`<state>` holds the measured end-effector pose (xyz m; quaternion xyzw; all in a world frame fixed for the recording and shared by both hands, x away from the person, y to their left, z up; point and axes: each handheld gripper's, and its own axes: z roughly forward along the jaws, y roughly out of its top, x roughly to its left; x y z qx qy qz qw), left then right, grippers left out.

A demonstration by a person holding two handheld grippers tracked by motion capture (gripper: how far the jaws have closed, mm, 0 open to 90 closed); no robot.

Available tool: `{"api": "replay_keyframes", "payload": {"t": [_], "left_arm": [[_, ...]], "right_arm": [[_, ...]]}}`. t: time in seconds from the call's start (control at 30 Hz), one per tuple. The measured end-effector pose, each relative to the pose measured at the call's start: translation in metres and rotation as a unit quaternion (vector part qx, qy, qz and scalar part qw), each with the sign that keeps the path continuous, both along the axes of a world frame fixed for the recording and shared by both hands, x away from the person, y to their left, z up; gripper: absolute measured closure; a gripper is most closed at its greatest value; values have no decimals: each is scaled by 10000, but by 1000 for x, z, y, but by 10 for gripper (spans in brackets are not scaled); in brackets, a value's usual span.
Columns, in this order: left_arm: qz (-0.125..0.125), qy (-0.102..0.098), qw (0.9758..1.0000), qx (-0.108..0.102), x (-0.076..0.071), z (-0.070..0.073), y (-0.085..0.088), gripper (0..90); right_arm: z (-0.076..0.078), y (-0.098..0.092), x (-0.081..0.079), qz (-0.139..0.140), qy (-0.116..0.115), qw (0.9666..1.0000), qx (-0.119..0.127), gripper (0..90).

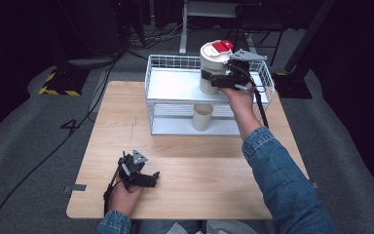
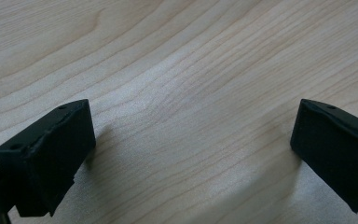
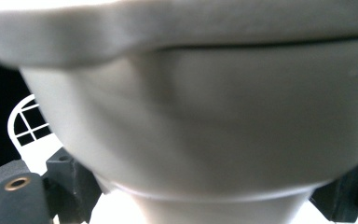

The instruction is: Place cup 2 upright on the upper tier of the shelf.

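A white canister (image 1: 213,66) with a red flip lid is on the top shelf of a white wire rack (image 1: 175,85); whether it rests on the shelf I cannot tell. My right gripper (image 1: 213,78) is shut on its lower body from the right side. In the right gripper view the canister (image 3: 205,116) is very close, with a black jaw on each side near its base. Near the table's front left, my left gripper (image 1: 148,179) lies low over the wood. Its jaws stand wide apart in the left gripper view with nothing between them (image 2: 191,144).
A plain white cup (image 1: 203,117) stands on the rack's lower shelf. The rack takes up the back right of the wooden table (image 1: 126,117). Cables and dark stands lie on the grey floor behind the table.
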<state>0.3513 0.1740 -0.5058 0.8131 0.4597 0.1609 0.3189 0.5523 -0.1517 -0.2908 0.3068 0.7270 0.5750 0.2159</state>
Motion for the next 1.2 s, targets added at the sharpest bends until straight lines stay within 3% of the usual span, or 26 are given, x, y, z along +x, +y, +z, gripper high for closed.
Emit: {"api": "replay_keyframes", "payload": {"t": [0.5, 0.63, 0.73, 0.83, 1.2], "left_arm": [[0, 1, 10000, 0, 0, 0, 0, 2], [6, -7, 10000, -5, 0, 0, 0, 2], [5, -7, 10000, -5, 0, 0, 0, 2], [5, -8, 10000, -3, 0, 0, 0, 2], [12, -2, 10000, -4, 0, 0, 0, 2]], "right_arm": [[1, 0, 0, -3, 66, 10000, -43, 127], [3, -3, 1, -72, 95, 9999, -58, 21], [5, -8, 1, -52, 193, 9998, 18, 0], [7, -10, -3, -45, 165, 9998, -126, 0], [28, -28, -25, -19, -25, 9997, -238, 0]]}}
